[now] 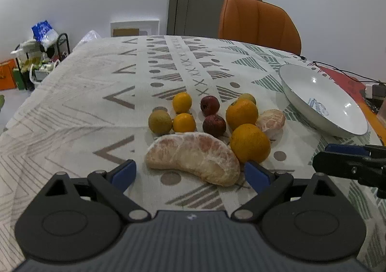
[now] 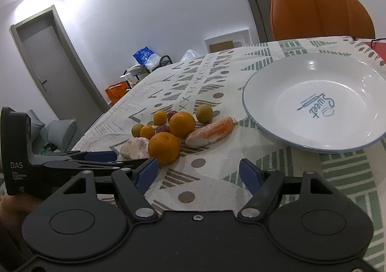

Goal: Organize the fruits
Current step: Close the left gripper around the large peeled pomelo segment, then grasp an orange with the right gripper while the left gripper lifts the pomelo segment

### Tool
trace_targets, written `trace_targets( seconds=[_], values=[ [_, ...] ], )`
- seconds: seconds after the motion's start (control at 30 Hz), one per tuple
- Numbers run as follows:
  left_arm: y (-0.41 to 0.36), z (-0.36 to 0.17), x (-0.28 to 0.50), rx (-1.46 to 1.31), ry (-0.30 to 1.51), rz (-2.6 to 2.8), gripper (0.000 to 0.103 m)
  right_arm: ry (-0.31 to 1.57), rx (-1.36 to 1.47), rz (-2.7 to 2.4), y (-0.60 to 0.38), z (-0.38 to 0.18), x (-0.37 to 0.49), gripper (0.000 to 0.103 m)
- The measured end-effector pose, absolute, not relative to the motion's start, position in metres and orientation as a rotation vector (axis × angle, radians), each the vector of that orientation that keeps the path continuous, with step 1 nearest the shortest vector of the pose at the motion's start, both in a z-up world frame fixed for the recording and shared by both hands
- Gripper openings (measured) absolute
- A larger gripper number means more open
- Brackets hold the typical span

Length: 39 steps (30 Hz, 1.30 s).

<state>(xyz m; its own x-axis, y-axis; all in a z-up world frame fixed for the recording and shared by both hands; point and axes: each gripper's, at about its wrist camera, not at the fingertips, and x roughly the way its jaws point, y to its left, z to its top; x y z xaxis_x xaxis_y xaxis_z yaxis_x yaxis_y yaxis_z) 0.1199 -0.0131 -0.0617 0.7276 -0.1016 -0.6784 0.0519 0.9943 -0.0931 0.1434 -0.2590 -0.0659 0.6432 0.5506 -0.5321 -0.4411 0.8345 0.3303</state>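
Note:
A cluster of fruit lies on the patterned tablecloth. A large peeled pomelo segment (image 1: 193, 158) lies nearest my left gripper (image 1: 190, 173), which is open with its blue pads either side of the segment's near edge. Behind it are two big oranges (image 1: 249, 142), two dark red fruits (image 1: 214, 125), small oranges (image 1: 184, 122), a green fruit (image 1: 160, 122) and a second pomelo piece (image 1: 271, 120). The white plate (image 1: 337, 124) stands empty at the right. My right gripper (image 2: 199, 174) is open over bare cloth, between the fruit (image 2: 164, 147) and the plate (image 2: 255, 122).
An orange chair (image 1: 258, 21) stands at the table's far edge. Black cables and a power strip (image 1: 371, 89) lie at the far right. The left gripper shows in the right wrist view (image 2: 101, 156), close to the fruit.

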Motion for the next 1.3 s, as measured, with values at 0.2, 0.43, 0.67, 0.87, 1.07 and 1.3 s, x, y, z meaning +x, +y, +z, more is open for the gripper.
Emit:
trace_targets(
  seconds=[0.2, 0.43, 0.67, 0.87, 1.07, 1.3],
  values=[
    [-0.014, -0.065, 0.124, -0.047, 0.730, -0.099, 0.090, 0.678, 0.176, 0.582, -0.251, -0.066, 0.149, 0.073],
    [-0.002, -0.063, 0.118, -0.080, 0.717, -0.075, 0.086, 0.692, 0.161, 0.608, -0.234, -0.065, 0.157, 0.073],
    [0.023, -0.060, 0.109, -0.132, 0.711, -0.029, 0.086, 0.701, 0.131, 0.643, -0.210, -0.064, 0.162, 0.073],
    [0.036, -0.056, 0.105, -0.152, 0.701, 0.002, 0.086, 0.700, 0.124, 0.644, -0.198, -0.064, 0.164, 0.073],
    [0.049, -0.054, 0.098, -0.176, 0.690, 0.033, 0.086, 0.711, 0.111, 0.620, -0.190, -0.067, 0.169, 0.073],
    [0.056, -0.049, 0.092, -0.185, 0.679, 0.056, 0.086, 0.706, 0.084, 0.615, -0.180, -0.075, 0.172, 0.042]
  ],
)
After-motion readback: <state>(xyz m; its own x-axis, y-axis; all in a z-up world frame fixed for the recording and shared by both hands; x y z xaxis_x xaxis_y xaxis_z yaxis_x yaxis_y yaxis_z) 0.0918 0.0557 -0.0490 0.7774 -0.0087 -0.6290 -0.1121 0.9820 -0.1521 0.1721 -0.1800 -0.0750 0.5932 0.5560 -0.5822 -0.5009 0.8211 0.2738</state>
